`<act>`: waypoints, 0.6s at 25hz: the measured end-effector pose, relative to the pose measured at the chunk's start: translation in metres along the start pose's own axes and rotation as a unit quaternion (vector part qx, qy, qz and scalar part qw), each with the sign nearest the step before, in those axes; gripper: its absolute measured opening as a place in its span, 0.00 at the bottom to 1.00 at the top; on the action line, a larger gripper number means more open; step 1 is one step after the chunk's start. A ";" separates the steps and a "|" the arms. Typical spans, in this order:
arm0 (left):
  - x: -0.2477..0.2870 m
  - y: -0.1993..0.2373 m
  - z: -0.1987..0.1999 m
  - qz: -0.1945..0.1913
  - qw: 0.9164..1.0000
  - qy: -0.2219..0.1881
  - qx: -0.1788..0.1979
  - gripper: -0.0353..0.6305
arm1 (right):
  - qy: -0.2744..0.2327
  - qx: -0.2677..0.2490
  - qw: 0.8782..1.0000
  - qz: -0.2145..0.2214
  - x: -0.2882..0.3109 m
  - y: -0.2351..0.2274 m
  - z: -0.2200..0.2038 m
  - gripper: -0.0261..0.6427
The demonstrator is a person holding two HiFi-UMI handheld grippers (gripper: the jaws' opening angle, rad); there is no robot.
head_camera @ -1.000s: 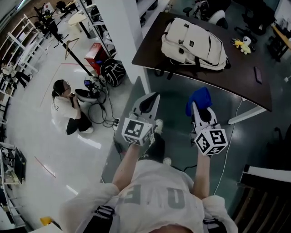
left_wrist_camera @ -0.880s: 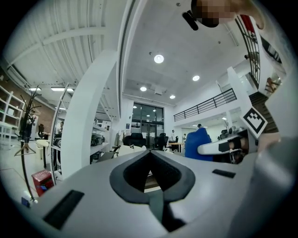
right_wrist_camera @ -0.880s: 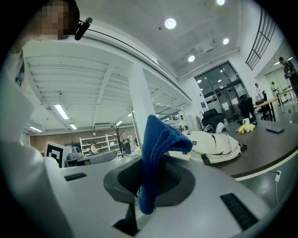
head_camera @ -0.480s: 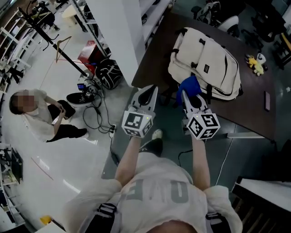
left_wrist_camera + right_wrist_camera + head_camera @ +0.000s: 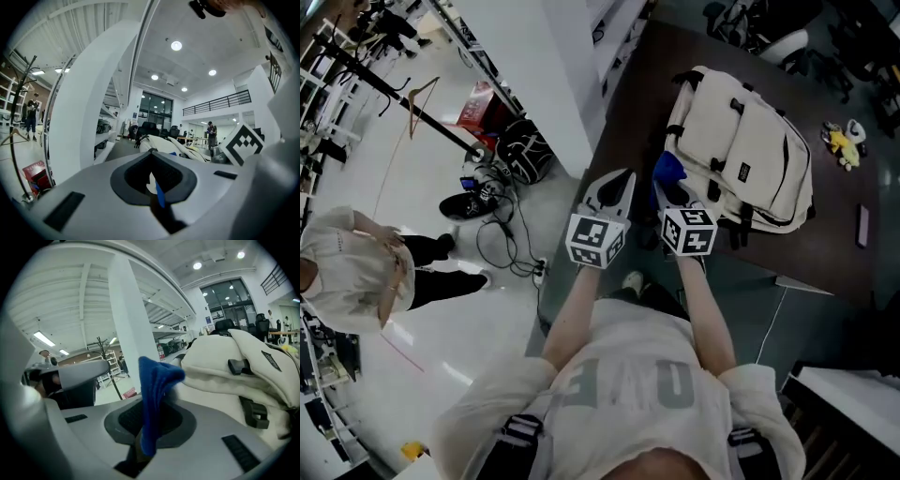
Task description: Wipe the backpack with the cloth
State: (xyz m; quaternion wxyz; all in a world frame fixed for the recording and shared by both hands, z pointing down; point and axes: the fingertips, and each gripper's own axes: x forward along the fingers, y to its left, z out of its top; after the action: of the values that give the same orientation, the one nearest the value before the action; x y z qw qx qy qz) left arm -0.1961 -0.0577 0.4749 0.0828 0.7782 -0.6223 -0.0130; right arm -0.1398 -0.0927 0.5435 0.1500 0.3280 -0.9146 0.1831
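I have the right gripper clamped on the blue cloth, pinched low so that a good fold stands up past the jaws; that loose fold is what should meet the fabric, not the hard tips. The backpack lies flat on the dark table, cream face up, and its near side sits right ahead of the cloth. In the right gripper view the fold looks just beside the bag's edge, but I cannot tell whether it touches. The gripper tilts a little downward, which I judge suits a stroke across the top panel. The left gripper has its jaws together with nothing in them and sits beside the right one, off the table's near corner. I read it as a spare, ready to press on the bag if it slides. The wiping itself, as I judge it, has not begun. The strap buckles on this side could snag the cloth, so I would start the stroke clear of them.
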 end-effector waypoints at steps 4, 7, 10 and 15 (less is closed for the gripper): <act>0.013 0.006 -0.014 -0.004 1.000 0.021 0.000 0.06 | 0.006 -0.019 0.999 -0.030 0.006 -0.008 -0.001 0.10; 0.016 0.007 -0.021 -0.007 0.999 0.033 -0.001 0.06 | 0.008 0.001 0.998 -0.061 0.000 -0.016 -0.005 0.10; 0.017 0.010 -0.023 -0.007 0.999 0.034 -0.006 0.06 | 0.011 0.004 0.997 -0.074 -0.005 -0.021 -0.004 0.10; 0.018 0.008 -0.031 -0.013 0.999 0.040 -0.013 0.06 | 0.015 0.000 0.996 -0.087 -0.014 -0.027 -0.006 0.10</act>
State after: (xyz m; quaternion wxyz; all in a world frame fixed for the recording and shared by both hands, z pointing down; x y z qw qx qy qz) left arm -0.1958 -0.0733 0.5077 0.1177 0.7850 -0.6082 0.0085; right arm -0.1110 -0.1016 0.5498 0.1789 0.4036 -0.8801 0.1747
